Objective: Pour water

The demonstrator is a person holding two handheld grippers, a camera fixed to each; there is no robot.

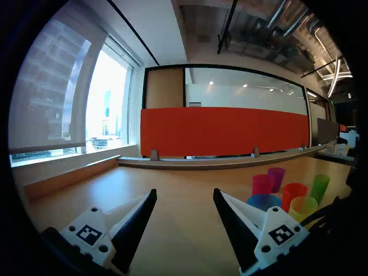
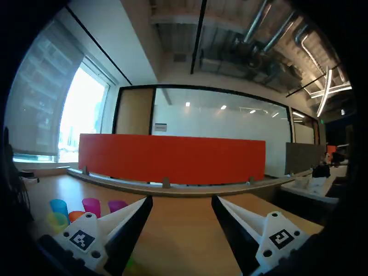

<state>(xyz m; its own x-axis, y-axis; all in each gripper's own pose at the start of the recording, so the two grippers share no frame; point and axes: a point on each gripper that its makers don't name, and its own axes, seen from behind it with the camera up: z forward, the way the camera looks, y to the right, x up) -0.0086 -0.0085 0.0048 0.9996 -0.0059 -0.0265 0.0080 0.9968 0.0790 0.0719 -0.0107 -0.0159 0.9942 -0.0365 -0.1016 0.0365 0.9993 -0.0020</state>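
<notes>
Left gripper (image 1: 184, 192) and right gripper (image 2: 181, 198), both spread wide and empty, above pale wooden surface (image 1: 184, 239) bearing colourful translucent plastic cups (image 1: 293, 192).

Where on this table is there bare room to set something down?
The light wooden tabletop is bare from the wooden window-side ledge across to the long red divider panel. It is crowded at the cluster of coloured translucent plastic cups, at right in the left gripper view.

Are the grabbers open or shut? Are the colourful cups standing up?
Left hand-held gripper: open, empty.
Right hand-held gripper: open, empty.
Pink plastic cup: upright.
Purple plastic cup: upright.
Orange plastic cup: upright.
Green plastic cup: upright.
Blue plastic cup: upright.
Yellow plastic cup: upright.
</notes>
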